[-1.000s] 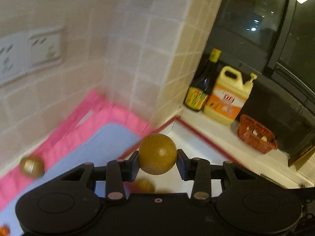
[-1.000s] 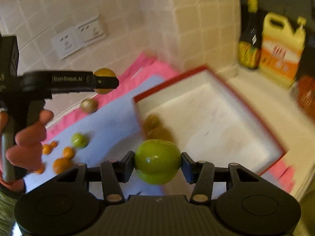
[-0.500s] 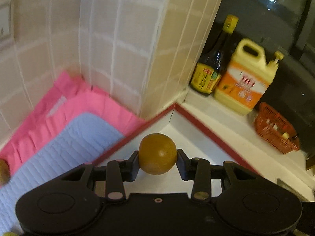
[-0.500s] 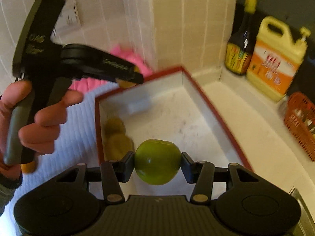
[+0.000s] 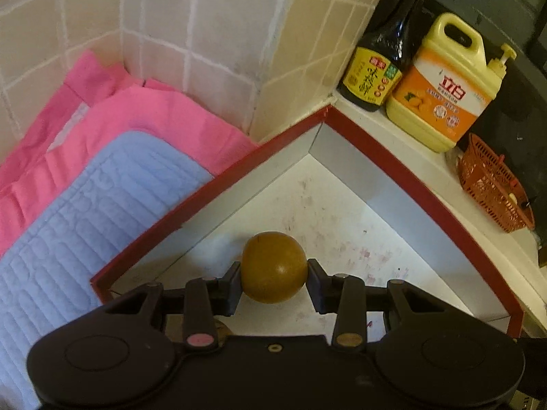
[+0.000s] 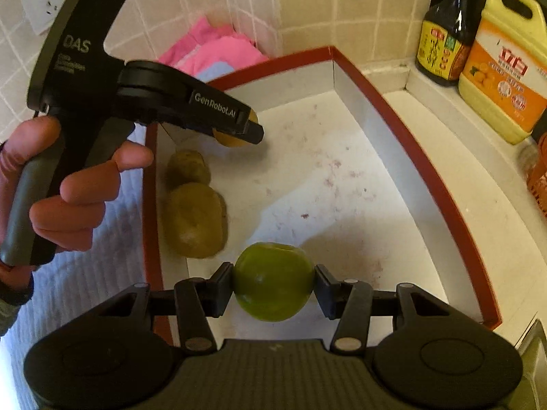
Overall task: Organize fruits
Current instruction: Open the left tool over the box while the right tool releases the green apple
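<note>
My left gripper (image 5: 273, 282) is shut on a round brown-yellow fruit (image 5: 274, 266) and hangs over the white floor of a red-rimmed box (image 5: 393, 167). The right wrist view shows that same left gripper (image 6: 236, 130) from the side, held by a hand (image 6: 78, 191), its fruit (image 6: 230, 140) partly hidden behind the finger. My right gripper (image 6: 273, 290) is shut on a green apple (image 6: 273, 282) above the near part of the box (image 6: 410, 143). Two brown kiwis (image 6: 195, 218) lie inside along the box's left wall.
A pale blue quilted mat (image 5: 85, 212) on pink cloth (image 5: 154, 116) lies left of the box. A dark sauce bottle (image 5: 386, 51), a yellow detergent jug (image 5: 444, 85) and a small orange basket (image 5: 492, 188) stand on the white counter behind. Tiled walls close the corner.
Both grippers came down and forward over the box, each still holding its fruit. The left one crossed from above the mat to inside the box's rim.
</note>
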`<act>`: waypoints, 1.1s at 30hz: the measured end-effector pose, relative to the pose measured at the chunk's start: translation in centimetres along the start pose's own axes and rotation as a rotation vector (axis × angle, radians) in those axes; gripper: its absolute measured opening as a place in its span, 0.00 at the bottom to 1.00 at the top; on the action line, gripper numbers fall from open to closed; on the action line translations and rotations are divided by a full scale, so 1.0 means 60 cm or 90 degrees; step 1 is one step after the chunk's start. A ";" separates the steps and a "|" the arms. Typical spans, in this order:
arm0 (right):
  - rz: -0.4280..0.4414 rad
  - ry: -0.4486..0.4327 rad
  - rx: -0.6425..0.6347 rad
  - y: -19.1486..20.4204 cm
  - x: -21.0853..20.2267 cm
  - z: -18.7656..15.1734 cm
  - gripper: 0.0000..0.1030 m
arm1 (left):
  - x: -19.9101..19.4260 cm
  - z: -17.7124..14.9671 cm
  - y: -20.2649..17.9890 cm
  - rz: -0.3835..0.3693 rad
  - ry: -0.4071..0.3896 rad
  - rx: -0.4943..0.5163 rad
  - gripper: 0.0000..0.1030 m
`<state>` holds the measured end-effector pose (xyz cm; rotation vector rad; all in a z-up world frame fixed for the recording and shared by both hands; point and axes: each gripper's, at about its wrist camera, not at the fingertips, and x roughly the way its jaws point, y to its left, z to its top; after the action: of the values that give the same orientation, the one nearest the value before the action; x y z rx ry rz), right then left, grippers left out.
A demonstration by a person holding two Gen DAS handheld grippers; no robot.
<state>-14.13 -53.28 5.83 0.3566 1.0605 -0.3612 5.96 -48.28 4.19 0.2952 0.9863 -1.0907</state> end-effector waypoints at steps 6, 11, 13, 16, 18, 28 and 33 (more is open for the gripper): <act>0.001 0.021 0.011 -0.002 0.022 -0.011 0.51 | 0.013 -0.001 -0.007 0.013 0.015 0.018 0.45; -0.005 0.033 0.026 -0.007 0.031 -0.014 0.51 | 0.020 0.000 -0.006 0.014 0.029 0.017 0.46; -0.007 0.031 0.028 -0.007 0.032 -0.017 0.51 | 0.021 -0.001 -0.008 0.019 0.027 0.022 0.48; -0.004 0.025 0.035 -0.007 0.028 -0.017 0.51 | 0.017 -0.001 -0.008 0.024 0.023 0.026 0.69; -0.003 0.017 0.037 -0.004 0.021 -0.017 0.55 | 0.007 0.000 -0.007 0.025 0.015 0.022 0.73; -0.029 -0.072 0.029 0.004 -0.079 -0.013 0.69 | -0.129 -0.004 -0.010 0.026 -0.068 0.030 0.74; -0.014 -0.123 0.048 0.009 -0.141 -0.016 0.73 | -0.255 -0.037 0.003 0.059 -0.143 0.037 0.74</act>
<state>-18.36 -51.41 13.00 0.3698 0.8632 -0.4480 3.28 -37.50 14.97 0.2562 0.7358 -1.0446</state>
